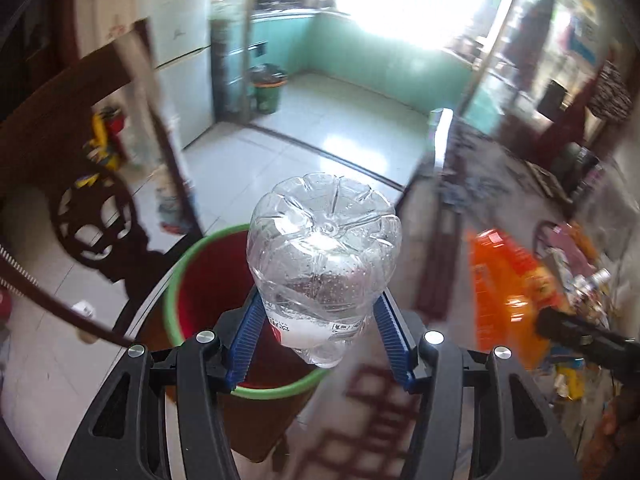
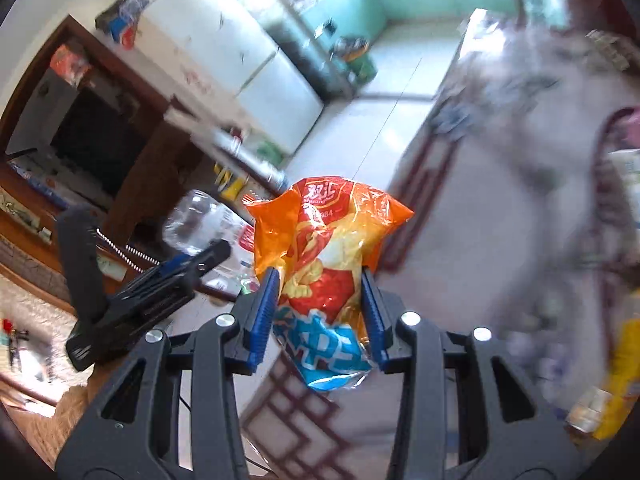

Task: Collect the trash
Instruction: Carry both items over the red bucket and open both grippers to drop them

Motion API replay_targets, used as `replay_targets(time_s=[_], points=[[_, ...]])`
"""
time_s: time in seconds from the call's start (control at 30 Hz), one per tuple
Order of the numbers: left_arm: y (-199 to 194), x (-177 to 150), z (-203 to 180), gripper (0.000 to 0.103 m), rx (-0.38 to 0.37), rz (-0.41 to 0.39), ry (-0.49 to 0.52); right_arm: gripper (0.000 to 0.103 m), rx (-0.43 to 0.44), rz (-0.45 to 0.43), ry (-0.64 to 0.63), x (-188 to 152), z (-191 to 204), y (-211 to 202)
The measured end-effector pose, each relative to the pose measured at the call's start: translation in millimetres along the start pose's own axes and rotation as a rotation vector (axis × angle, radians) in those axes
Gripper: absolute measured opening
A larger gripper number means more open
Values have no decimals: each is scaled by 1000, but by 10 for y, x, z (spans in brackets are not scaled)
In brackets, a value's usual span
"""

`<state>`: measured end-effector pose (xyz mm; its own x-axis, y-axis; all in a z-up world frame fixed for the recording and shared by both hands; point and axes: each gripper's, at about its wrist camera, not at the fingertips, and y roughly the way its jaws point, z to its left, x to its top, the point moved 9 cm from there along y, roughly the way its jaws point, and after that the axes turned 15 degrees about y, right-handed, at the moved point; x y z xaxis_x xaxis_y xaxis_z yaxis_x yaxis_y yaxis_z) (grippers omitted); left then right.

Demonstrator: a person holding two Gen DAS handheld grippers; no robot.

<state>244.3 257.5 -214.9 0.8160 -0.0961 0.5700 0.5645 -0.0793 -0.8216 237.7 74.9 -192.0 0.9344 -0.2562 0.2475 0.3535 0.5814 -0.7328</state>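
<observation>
Trash in both grippers: left gripper (image 1: pixel 320 312) pinches a clear bottle (image 1: pixel 324 256) base-out right over the red bin (image 1: pixel 208 280), ready to drop; right gripper (image 2: pixel 320 312) clamps an orange snack bag (image 2: pixel 324 248) over the table (image 2: pixel 480 240), probably next.

left tool (image 1: pixel 318 320) grips clear bottle (image 1: pixel 324 248) | above green-rimmed bin (image 1: pixel 173 312)
</observation>
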Motion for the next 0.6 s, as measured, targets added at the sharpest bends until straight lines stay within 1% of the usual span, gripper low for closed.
replay_targets(time_s=[0.03,0.1,0.13,0.2,0.23,0.27,0.4,0.5,0.6], points=[[40,-26,101,53,13,8,-9,40,-4,29,3,5,41,190],[127,-56,245,53,29,27,-25,41,1,69,3,-5,101,432],[169,-65,305,53,35,35,-34,45,12,91,4,0,157,565],[203,-129,434,52,45,44,-42,60,21,114,7,4,233,715],[234,-156,505,52,52,52,-44,74,4,114,15,32,233,780],[267,-148,527,52,53,57,-43,76,-9,104,21,53,230,795],[388,-122,573,52,58,65,-29,79,-21,74,42,44,212,652],[507,-136,552,53,60,84,-11,81,-31,31,35,-35,97,311],[682,-171,513,53,61,122,13,82,-79,-21,19,-108,-45,-31]])
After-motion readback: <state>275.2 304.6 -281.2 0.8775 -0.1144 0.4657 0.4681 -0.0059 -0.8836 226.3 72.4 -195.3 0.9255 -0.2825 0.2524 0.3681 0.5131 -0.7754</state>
